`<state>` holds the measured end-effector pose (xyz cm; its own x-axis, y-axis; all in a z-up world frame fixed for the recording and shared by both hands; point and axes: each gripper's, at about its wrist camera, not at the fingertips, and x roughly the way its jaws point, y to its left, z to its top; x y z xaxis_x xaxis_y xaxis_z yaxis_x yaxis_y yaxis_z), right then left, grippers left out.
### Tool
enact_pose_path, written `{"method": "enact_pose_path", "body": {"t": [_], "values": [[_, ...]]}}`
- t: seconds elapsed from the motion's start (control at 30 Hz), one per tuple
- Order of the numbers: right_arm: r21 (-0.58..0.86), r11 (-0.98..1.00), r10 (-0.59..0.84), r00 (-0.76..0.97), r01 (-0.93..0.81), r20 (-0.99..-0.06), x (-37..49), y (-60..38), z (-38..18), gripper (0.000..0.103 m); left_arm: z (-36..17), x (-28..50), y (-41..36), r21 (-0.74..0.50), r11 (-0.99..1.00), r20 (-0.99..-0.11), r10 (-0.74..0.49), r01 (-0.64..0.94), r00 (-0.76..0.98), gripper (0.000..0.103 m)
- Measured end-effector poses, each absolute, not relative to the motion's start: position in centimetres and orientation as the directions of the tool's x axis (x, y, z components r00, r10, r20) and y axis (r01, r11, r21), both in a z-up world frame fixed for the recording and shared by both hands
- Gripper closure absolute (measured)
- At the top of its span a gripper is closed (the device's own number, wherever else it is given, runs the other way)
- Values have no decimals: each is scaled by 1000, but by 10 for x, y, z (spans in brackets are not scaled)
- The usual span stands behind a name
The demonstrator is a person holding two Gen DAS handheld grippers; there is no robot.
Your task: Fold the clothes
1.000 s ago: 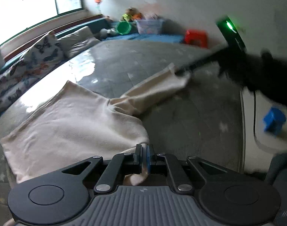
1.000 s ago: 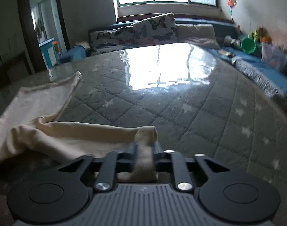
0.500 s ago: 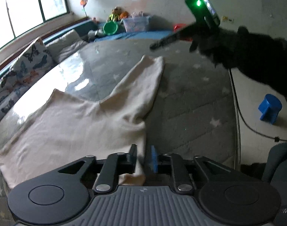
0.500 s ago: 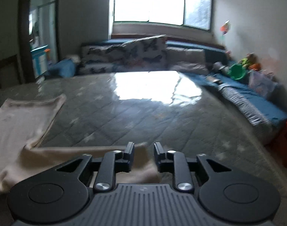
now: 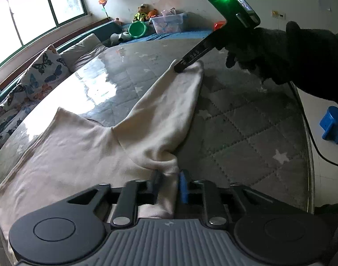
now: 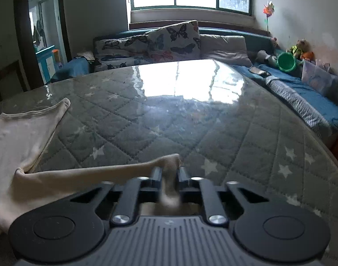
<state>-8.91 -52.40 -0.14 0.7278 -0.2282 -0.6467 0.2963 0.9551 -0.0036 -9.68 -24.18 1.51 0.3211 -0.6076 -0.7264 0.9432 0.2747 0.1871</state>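
Only readable thing I can spot is "DAS" in pale letters on the dark finger of the right gripper [image 5: 180, 68], seen from the left wrist. A character before it is too blurry to make out.

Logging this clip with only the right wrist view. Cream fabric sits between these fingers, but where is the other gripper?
Observer: The left gripper is at the near edge of the cream garment. A bunch of fabric sits between its fingers, but I cannot tell whether it is clamped.
Operator: Which part does the right one have?
Observer: In the left wrist view, the right gripper has its tip at the far end of the sleeve, which stretches out from the body.
Operator: Anything beside the bed on that side?
Observer: A blue stool stands on the floor beyond the edge of the mattress.
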Motion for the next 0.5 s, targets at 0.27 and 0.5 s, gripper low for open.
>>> {"method": "enact_pose_path", "body": {"t": [0.27,0.5], "values": [[-203,931,-365,729,304,-579,-65,-505,8,86,16,-94,-237,153,238,-726,-632,959,273,94],[-158,938,-341,729,310,-593,-69,-499,6,83,15,-103,-238,136,254,-713,-646,958,273,78]]}}
